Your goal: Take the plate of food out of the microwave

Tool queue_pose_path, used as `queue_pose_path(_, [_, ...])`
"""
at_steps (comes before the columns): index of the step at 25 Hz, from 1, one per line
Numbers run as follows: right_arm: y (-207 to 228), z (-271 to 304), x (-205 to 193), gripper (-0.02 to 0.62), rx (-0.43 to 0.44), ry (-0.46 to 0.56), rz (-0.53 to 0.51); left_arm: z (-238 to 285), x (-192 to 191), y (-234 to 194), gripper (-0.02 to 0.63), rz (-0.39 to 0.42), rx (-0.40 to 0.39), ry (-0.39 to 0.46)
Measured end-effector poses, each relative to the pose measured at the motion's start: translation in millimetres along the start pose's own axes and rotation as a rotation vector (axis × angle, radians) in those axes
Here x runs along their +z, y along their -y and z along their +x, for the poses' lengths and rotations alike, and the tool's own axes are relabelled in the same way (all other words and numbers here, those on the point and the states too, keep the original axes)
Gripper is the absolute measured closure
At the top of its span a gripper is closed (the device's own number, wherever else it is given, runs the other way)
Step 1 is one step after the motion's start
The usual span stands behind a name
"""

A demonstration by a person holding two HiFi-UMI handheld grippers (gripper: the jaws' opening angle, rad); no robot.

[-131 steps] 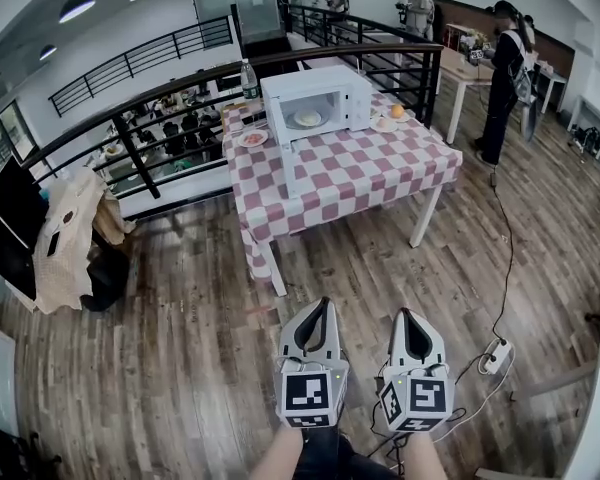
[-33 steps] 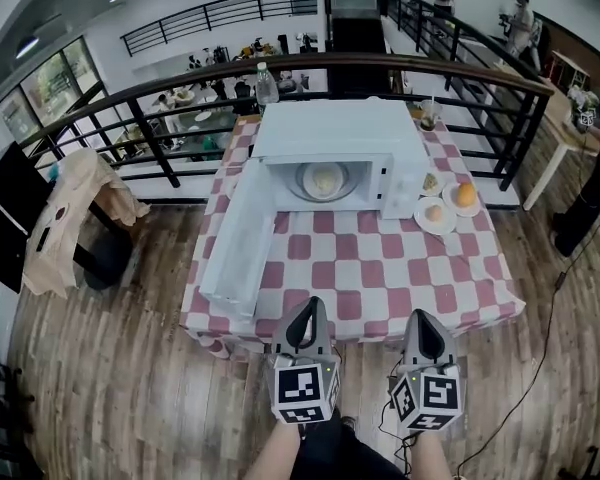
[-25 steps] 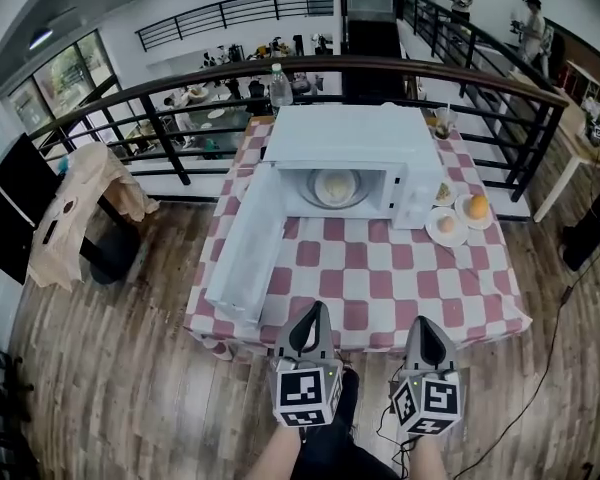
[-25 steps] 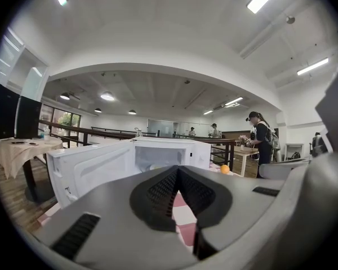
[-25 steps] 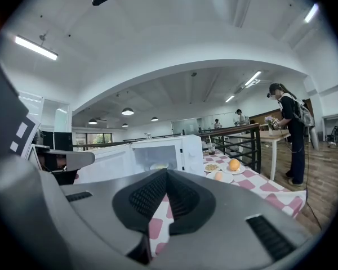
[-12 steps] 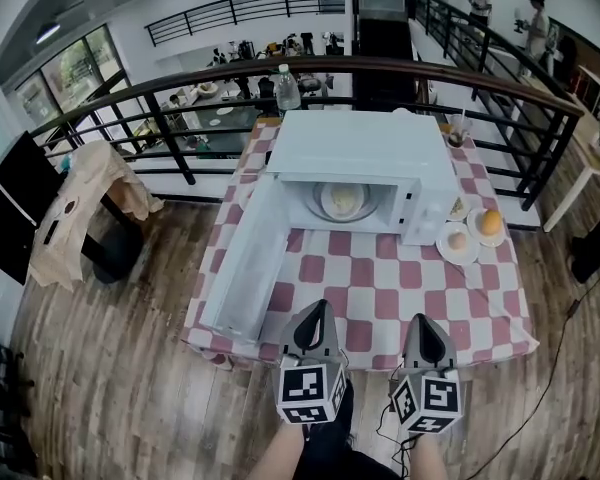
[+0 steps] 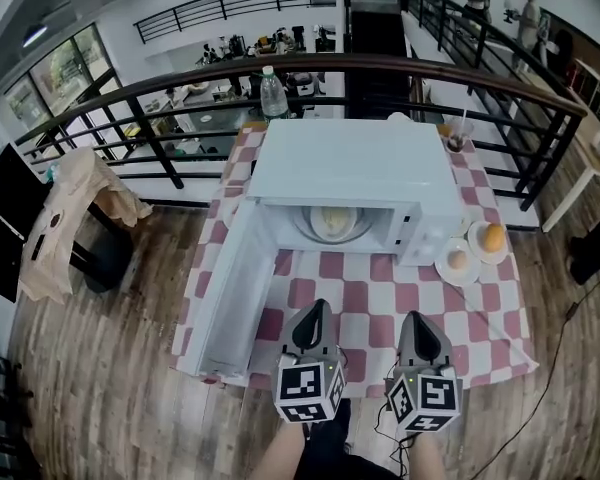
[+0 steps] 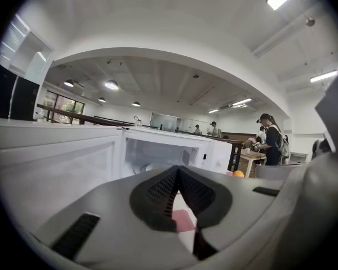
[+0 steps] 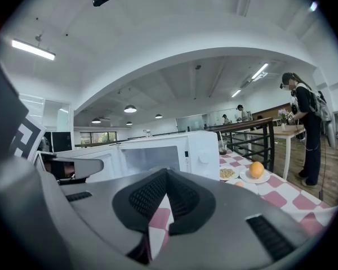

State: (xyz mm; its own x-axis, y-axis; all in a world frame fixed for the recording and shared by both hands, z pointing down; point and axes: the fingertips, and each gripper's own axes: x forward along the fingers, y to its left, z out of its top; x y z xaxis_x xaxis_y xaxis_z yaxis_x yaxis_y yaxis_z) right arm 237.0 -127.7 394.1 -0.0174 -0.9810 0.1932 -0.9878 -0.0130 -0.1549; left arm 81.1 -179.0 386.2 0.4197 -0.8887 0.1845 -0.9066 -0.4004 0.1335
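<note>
**While door (image 7: 235, 298) stands open, plate of food (image 7: 332, 223) sits inside microwave (image 7: 355, 173)**

Checkered tabletop (image 7: 380, 308) carries the white microwave, door swung wide to its left. Left gripper (image 7: 318, 308) and right gripper (image 7: 412, 318) hover over the near edge, fingers (image 8: 158, 193) pressed together on nothing. Plate of food rests in the cavity, well apart from both.

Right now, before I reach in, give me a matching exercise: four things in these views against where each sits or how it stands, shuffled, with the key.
Things:
1 plate of food
2 microwave door
3 orange
4 water bottle

Places or states:
A behind the microwave
B inside the microwave
C right of the microwave
D swung open to the left

Pairs: 1-B, 2-D, 3-C, 4-A
</note>
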Motion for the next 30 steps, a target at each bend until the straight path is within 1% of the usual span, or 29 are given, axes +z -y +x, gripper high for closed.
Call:
queue_pose_path(6, [9,41,2,0.572,-0.002,-0.027,0.007,38,1,-7,0.575,-0.007,-0.006,-0.032])
queue_pose_path(9, [11,60,4,0.571,-0.001,-0.042,0.019,54,0,-16,0.575,-0.015,0.003,-0.051])
queue_pose_path(12, [8,79,5,0.571,0.007,-0.057,0.022,71,0,-28,0.575,-0.042,0.016,-0.065])
queue_pose_path(16, [2,106,2,0.571,0.026,-0.084,0.029,94,-6,-38,0.575,-0.084,0.012,-0.088])
queue_pose_path(22, [-4,143,-5,0.571,0.045,-0.121,0.025,125,-16,-54,0.575,-0.123,0.02,-0.126])
queue_pose_path(25, [-9,158,-10,0.571,0.056,-0.134,0.056,137,-24,-60,0.575,-0.169,0.017,-0.153])
queue_pose_path(30, [-15,178,-23,0.571,0.067,-0.174,0.123,150,-40,-67,0.575,-0.299,0.005,-0.203])
